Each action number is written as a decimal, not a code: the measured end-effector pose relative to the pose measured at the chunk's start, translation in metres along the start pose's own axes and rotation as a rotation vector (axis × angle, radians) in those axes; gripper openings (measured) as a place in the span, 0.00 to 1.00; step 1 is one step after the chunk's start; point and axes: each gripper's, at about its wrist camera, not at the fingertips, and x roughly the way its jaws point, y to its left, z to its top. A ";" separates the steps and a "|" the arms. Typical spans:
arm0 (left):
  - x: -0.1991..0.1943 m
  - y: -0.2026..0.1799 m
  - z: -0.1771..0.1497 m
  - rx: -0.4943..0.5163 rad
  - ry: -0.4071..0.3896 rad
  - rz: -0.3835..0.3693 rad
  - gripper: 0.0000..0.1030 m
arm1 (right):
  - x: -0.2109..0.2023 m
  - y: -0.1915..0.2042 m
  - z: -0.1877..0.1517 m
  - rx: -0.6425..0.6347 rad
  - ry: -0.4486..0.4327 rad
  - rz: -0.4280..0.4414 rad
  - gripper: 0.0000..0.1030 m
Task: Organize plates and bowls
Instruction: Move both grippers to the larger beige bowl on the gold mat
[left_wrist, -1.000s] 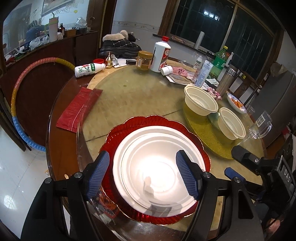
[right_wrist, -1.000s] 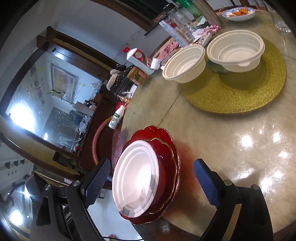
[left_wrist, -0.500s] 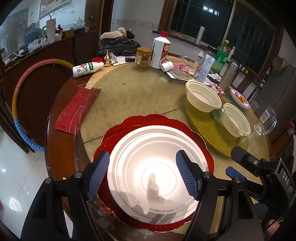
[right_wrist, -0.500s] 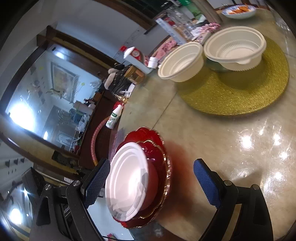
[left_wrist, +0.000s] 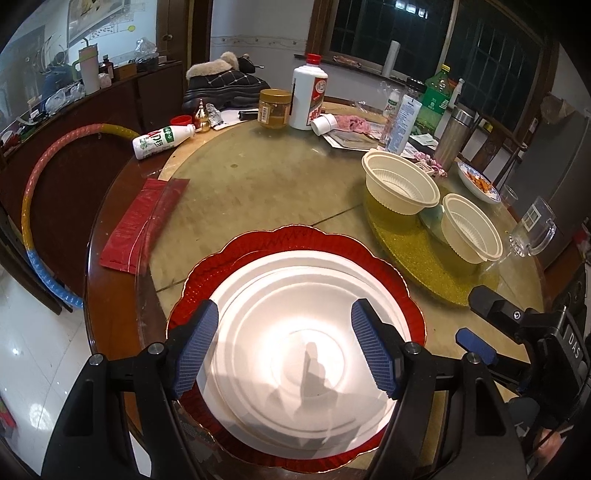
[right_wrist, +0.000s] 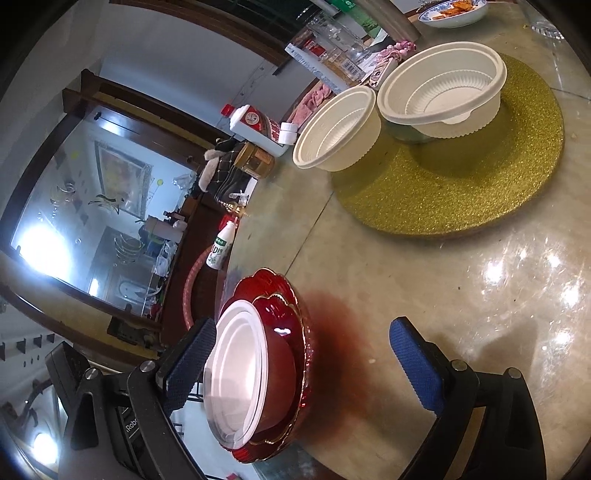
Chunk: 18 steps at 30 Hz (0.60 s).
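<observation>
A stack of white plates (left_wrist: 295, 354) lies on red scalloped plates (left_wrist: 280, 240) at the table's near edge; the stack also shows in the right wrist view (right_wrist: 236, 373). My left gripper (left_wrist: 288, 347) hovers open above the white plates, jaws wide. Two cream plastic bowls (left_wrist: 400, 188) (left_wrist: 471, 232) stand on a gold glitter mat (left_wrist: 417, 258), also in the right wrist view (right_wrist: 340, 133) (right_wrist: 443, 99). My right gripper (right_wrist: 303, 365) is open and empty, low over the table right of the red plates (right_wrist: 288, 325).
At the back stand a white liquor bottle (left_wrist: 308, 98), a jar (left_wrist: 274, 108), a fallen drink bottle (left_wrist: 160, 140), bottles and a flask (left_wrist: 452, 138). A red bag (left_wrist: 144, 225) lies left. A glass mug (left_wrist: 532, 232) and a food dish (left_wrist: 478, 181) sit right.
My left gripper has pulled back and risen slightly over the white plates. My right gripper has drifted back and to the right, away from the red plates. Both stayed open.
</observation>
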 end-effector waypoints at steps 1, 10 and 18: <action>0.000 0.000 0.001 0.000 0.003 -0.003 0.72 | 0.000 0.000 0.001 -0.001 0.000 -0.001 0.94; -0.004 -0.011 0.030 0.003 0.034 -0.073 0.72 | -0.011 0.005 0.014 -0.043 -0.012 -0.011 0.94; 0.021 -0.043 0.080 -0.051 0.107 -0.152 0.72 | -0.036 0.024 0.062 -0.110 -0.082 -0.015 0.94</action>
